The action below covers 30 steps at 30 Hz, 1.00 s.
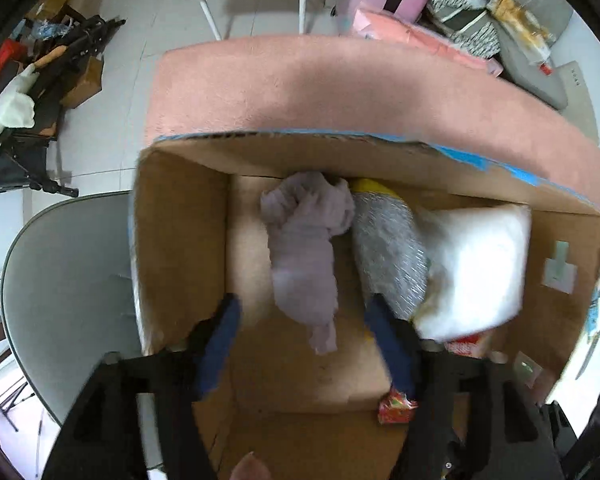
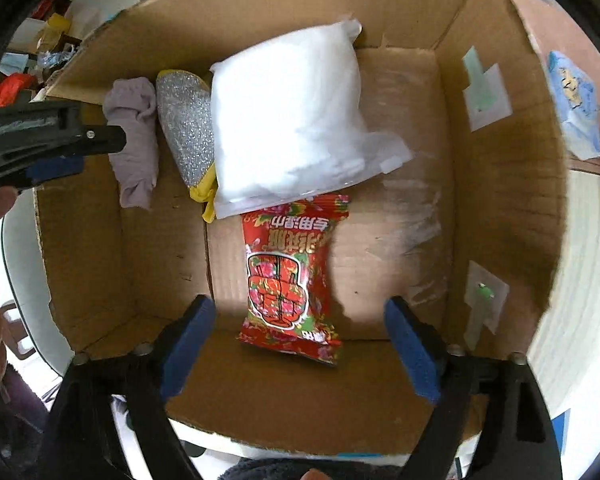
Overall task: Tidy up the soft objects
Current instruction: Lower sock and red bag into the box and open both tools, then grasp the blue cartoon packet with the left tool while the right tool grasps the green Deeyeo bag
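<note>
Soft objects sit in the cardboard box (image 2: 500, 160): lilac cloth (image 1: 304, 256) centre-frame, red packet (image 2: 290, 276) mid-frame. Both the left tool (image 1: 300, 344) and right tool (image 2: 300, 344) gape wide, empty. Reaching again could snag the box wall or drag the white bag (image 2: 292, 128) off its pile.

Both cameras ride on the hand-held grippers and look almost straight down into the open brown cardboard box (image 1: 180, 240), close above it. The left wrist view sits over the box's left end, above the crumpled lilac cloth (image 1: 304, 256), taking in the floor and a pink padded surface (image 1: 300, 84) beyond. The right wrist view hangs over the red flowered packet (image 2: 290, 276). Both share the cloth (image 2: 134, 140), the white plastic-wrapped bundle (image 2: 296, 128) and the packet.
</note>
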### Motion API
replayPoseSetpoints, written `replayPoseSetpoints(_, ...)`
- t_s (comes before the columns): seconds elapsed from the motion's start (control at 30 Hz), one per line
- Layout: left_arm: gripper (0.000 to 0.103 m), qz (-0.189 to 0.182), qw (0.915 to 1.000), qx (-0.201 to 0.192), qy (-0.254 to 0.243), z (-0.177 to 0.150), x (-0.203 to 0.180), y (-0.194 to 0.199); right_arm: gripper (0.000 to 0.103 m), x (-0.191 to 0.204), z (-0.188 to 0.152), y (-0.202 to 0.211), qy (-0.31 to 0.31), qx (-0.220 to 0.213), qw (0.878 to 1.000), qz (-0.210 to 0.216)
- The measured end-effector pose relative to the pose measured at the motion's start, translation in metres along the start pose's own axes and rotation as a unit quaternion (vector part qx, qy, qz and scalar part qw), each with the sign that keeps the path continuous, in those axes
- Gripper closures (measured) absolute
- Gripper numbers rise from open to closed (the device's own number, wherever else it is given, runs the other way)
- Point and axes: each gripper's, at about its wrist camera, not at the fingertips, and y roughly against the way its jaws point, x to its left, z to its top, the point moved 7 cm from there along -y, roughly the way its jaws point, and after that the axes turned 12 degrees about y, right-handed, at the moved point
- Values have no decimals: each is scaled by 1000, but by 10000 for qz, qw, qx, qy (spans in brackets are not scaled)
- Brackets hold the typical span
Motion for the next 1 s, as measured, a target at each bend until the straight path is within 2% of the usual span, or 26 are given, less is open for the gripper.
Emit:
replayPoseSetpoints(0.03, 11, -36, 10000, -45, -10, -4, 1, 5, 0, 0, -2, 4, 16, -55, 10000, -45)
replayPoseSetpoints(0.1, 5, -73, 9998, -173, -26, -15, 6, 16, 0, 1, -6, 15, 82, -119, 9998, -167)
replayPoseSetpoints(0.23, 5, -191, 9990, -415, -22, -44, 15, 40, 0, 6, -17, 35, 229, -349, 9986, -338)
replayPoseSetpoints(0.47, 5, -285, 9930, -1142, 106, -94, 33, 77, 0, 5, -44, 85, 313, -852, 9933, -719)
replayPoseSetpoints(0.73, 5, -258, 9859, -1654, -10, -142, 29, 108, 0, 8, -82, 136, 436, -1408, 9854, -854)
replayPoseSetpoints(0.9, 5, -319, 9844, -1727, -105, -162, 25, 123, 0, 11, -101, 160, 477, -1680, 9813, -808)
replayPoseSetpoints(1.0, 1, -404, 9827, -1804, -105, -170, 21, 133, 0, 11, -109, 168, 471, -1768, 9805, -717)
